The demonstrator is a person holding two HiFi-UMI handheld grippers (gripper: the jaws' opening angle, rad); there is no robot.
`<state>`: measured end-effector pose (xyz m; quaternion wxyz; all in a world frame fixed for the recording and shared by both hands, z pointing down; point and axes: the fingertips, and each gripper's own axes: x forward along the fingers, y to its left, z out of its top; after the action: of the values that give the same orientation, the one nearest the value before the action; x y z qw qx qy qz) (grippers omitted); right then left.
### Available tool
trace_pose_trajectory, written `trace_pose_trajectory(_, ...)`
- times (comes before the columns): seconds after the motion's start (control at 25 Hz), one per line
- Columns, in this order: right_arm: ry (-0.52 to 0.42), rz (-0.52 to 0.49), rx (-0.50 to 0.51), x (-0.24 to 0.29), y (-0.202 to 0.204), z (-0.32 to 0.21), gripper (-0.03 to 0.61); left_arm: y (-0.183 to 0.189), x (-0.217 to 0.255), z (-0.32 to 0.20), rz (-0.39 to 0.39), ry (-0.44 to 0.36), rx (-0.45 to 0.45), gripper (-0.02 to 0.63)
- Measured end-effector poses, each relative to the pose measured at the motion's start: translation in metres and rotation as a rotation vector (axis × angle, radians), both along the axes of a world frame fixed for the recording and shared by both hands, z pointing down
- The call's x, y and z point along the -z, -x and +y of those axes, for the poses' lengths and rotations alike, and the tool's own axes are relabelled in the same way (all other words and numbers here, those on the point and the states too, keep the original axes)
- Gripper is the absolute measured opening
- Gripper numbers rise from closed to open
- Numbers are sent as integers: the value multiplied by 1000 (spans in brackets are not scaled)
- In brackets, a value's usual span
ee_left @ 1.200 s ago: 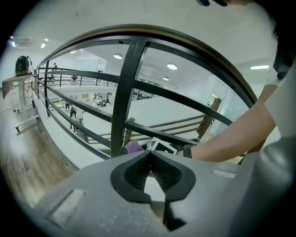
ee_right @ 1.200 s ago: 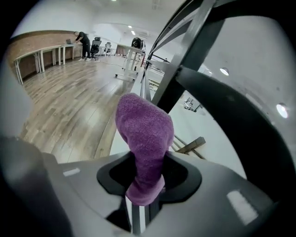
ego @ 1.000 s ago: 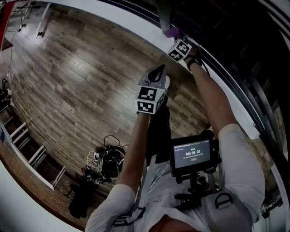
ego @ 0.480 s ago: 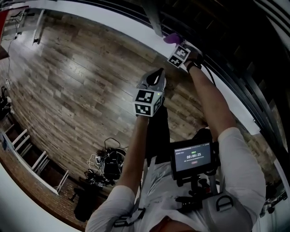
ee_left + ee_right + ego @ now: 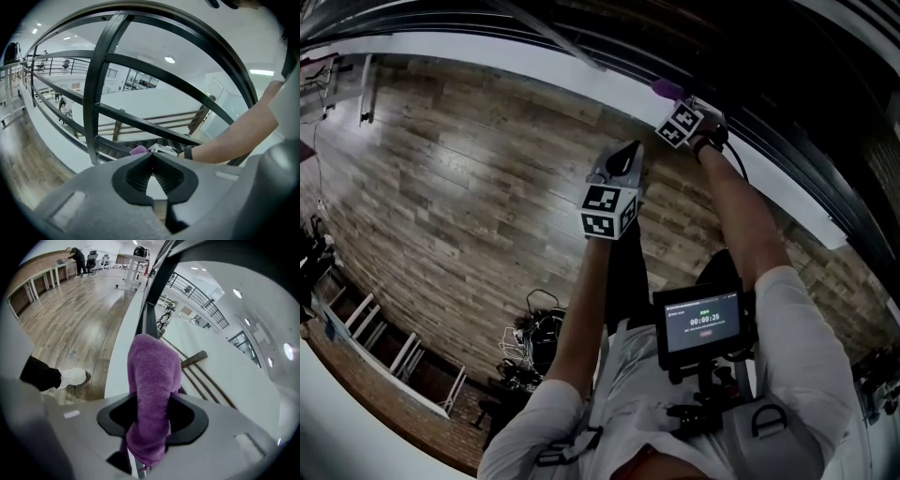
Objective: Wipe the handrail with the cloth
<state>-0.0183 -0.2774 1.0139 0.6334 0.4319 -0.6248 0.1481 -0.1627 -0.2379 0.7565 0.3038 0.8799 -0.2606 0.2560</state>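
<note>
A chest screen point(image 5: 705, 323) read 00:00:26. Short of the handrail point(image 5: 149, 315), the left gripper point(image 5: 152, 157) hung closed, empty, facing black bars point(image 5: 101, 93). The right gripper point(image 5: 149, 420), jaws just eased wider, gripped the purple cloth point(image 5: 152, 376) draped on the handrail; stairs point(image 5: 206, 380) dropped beyond it

Purple cloth point(image 5: 152, 394); black handrail point(image 5: 151, 317); brown plank floor point(image 5: 441, 187).

Upper floor of an open-plan office — wood-plank floor point(image 5: 469, 169), white desks point(image 5: 51, 273) and chairs point(image 5: 92, 259) along one wall, black railings point(image 5: 101, 93) ringing a bright atrium.
</note>
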Motion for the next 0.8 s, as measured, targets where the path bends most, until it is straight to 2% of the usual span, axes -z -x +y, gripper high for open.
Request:
trace_pose_trajectory(0.36,-31,47,-19,-5,-20,36,166,-25,-11,15,-2,21,-105,0)
trace_pose_trajectory(0.44,-42,33,-26,-5,-23,42,167,-31,-13,20,-4,22,-132,0)
trace_pose_trajectory(0.6,-51,-28,-35,-4,-52,74,167,-71,-13,55,-12,18,-193,0)
trace_pose_trajectory(0.8,-59,63,-27,-7,-89,112,176,-100,-19,87,-29,15,-271,0)
